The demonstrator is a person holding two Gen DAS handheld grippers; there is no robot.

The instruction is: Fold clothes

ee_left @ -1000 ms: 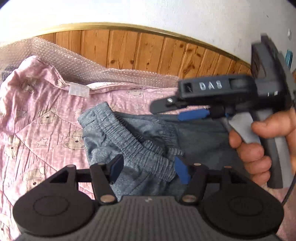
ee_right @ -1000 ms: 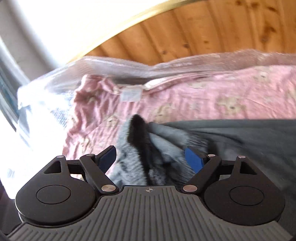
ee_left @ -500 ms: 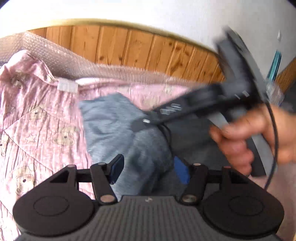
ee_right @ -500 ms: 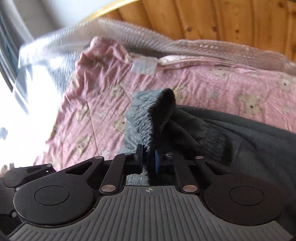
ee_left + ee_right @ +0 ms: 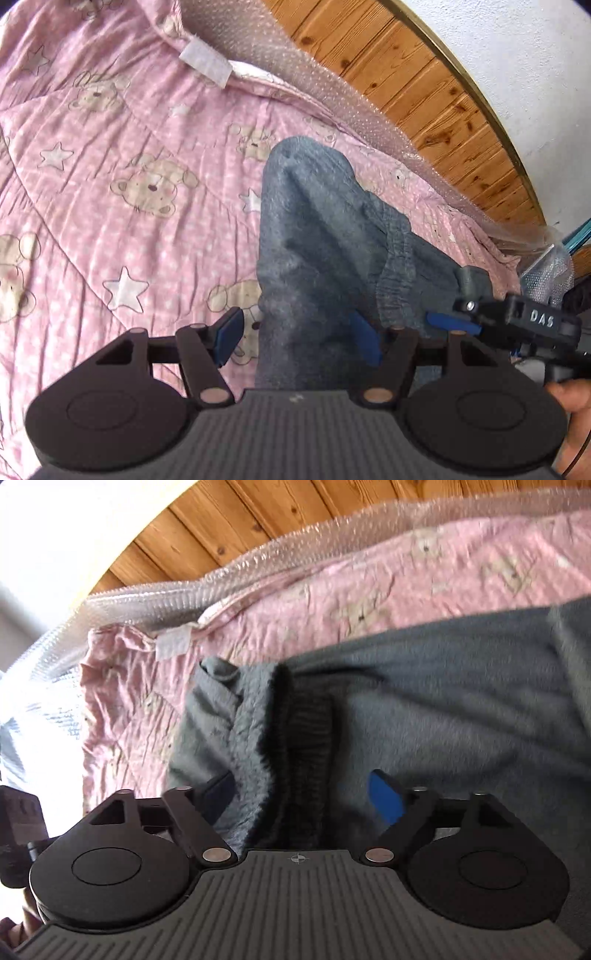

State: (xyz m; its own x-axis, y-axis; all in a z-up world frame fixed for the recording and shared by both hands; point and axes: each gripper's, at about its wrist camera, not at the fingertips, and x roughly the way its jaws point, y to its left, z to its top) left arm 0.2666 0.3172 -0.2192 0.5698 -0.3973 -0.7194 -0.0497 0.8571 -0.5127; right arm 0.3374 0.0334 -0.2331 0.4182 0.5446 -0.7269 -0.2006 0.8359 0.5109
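Note:
Grey sweatpants [image 5: 317, 229] lie bunched on the pink quilt, their elastic waistband [image 5: 306, 716] folded over. My left gripper [image 5: 295, 338] hovers low over one end of the pants. Its jaws are opening, and cloth lies between the pads without being pressed. In the right wrist view my right gripper [image 5: 303, 797] straddles the waistband. Its jaws are opening wide too, and the pads stand clear of the fabric. The right gripper's blue finger [image 5: 448, 320] shows at the right of the left wrist view, beside the waistband.
The pink quilt [image 5: 122, 192], printed with bears and stars, covers the bed. Bubble wrap [image 5: 332, 92] runs along a wooden headboard [image 5: 424, 85] below a white wall. A person's hand [image 5: 572, 398] holds the right gripper's handle at the lower right.
The right gripper shut on the waistband half a second ago and has now let go. Both grippers have sunk and rolled. The pants lie folded over on the quilt.

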